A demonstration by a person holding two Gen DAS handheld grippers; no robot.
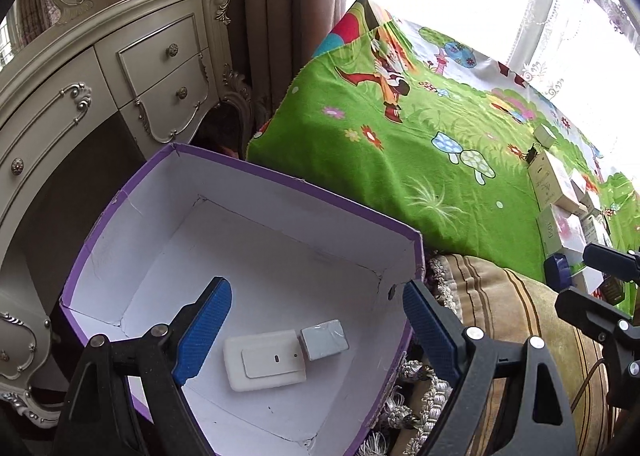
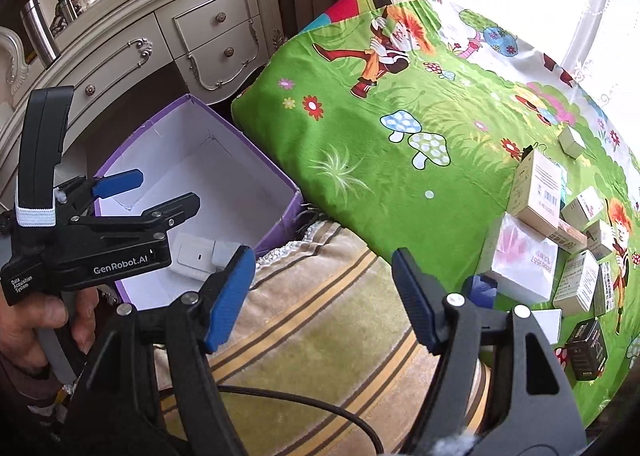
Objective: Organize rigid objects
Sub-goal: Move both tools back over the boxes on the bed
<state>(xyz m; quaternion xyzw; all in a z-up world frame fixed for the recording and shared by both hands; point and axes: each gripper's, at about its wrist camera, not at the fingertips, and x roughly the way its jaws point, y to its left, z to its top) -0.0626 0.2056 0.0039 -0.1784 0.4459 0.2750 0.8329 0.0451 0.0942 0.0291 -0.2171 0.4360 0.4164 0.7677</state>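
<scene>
**Left wrist view: both grippers empty, two items in the box, rest on the bedspread**

Left wrist view, left to right: cream dresser (image 1: 120, 71) at far left. Purple box (image 1: 256, 175) with white inside sat below it. Left gripper (image 1: 316, 330) hung over the box, jaws spread wide, nothing clamped. Between the blue pads (image 1: 204, 330), lower down on the box floor, lay a white flat device (image 1: 264, 366) and a small grey box (image 1: 325, 339), touching each other, not touching either pad. Right of the box: striped beige cover (image 1: 504, 320), then green cartoon bedspread (image 1: 400, 159). Cluster of small boxes (image 1: 560, 195) at the far right edge of the bedspread, well apart from the left jaws. Part of the right gripper showed at the right edge.

Right wrist view, left to right: a hand (image 2: 44, 320) held the left gripper (image 2: 144, 195) over the purple box (image 2: 280, 223); white flat device (image 2: 192, 256) and small grey box (image 2: 224, 252) visible inside, beside the right gripper's left pad in the picture. Right gripper (image 2: 324, 292) had jaws released, nothing between them, only striped beige cover (image 2: 312, 320) beneath. Green cartoon bedspread (image 2: 380, 159) beyond. Cluster of small boxes (image 2: 560, 240) lay to the right of the right jaws, near but outside them; white box with pink print (image 2: 520, 256) closest, black box (image 2: 586, 348) nearest the lower right.
</scene>
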